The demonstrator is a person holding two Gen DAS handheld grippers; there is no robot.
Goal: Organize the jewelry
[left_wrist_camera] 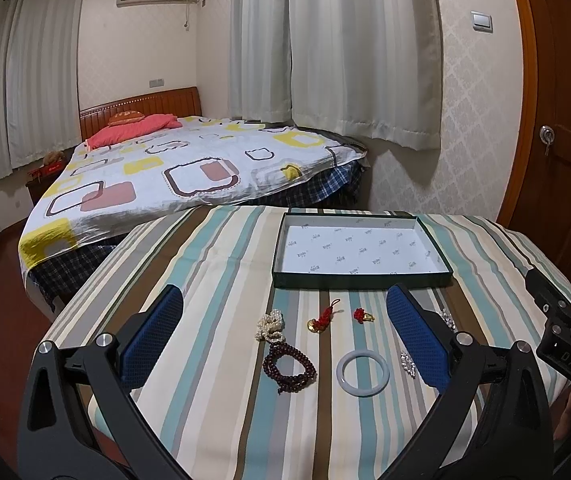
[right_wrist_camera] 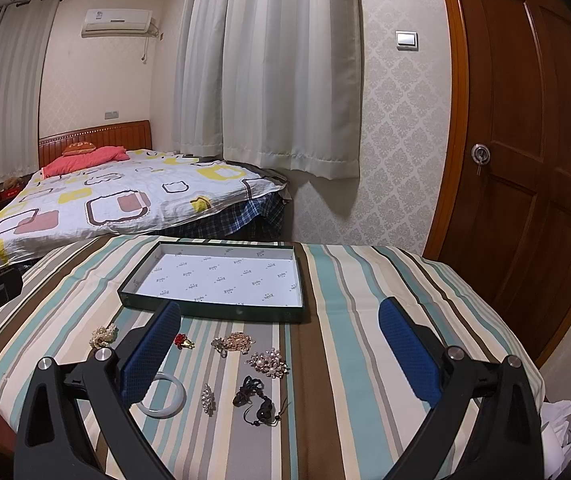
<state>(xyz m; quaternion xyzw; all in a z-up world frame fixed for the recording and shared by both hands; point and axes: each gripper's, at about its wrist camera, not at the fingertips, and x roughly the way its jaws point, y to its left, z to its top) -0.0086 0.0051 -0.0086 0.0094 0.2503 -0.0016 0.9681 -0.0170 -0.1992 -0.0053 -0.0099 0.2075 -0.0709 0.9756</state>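
Jewelry lies on a striped tablecloth (left_wrist_camera: 213,280) in front of a shallow dark green box (left_wrist_camera: 361,280) with white printed lining. In the left wrist view I see a pearl bunch (left_wrist_camera: 271,325), a dark red bead bracelet (left_wrist_camera: 290,368), a pale bangle (left_wrist_camera: 362,373), two red-and-gold charms (left_wrist_camera: 322,317) and a crystal brooch (left_wrist_camera: 408,363). My left gripper (left_wrist_camera: 285,330) hangs open above them, holding nothing. The right wrist view shows the box (right_wrist_camera: 213,308), gold brooches (right_wrist_camera: 237,342), a pearl brooch (right_wrist_camera: 269,362), a black cord piece (right_wrist_camera: 255,398) and the bangle (right_wrist_camera: 165,396). My right gripper (right_wrist_camera: 281,344) is open and holds nothing.
A bed (left_wrist_camera: 189,168) with a patterned cover stands beyond the table's far edge. Curtains (left_wrist_camera: 333,48) hang behind it, and a wooden door (right_wrist_camera: 525,152) is on the right. White paper (right_wrist_camera: 561,420) lies past the table's right corner. The right gripper's body (left_wrist_camera: 565,332) shows at the left view's right edge.
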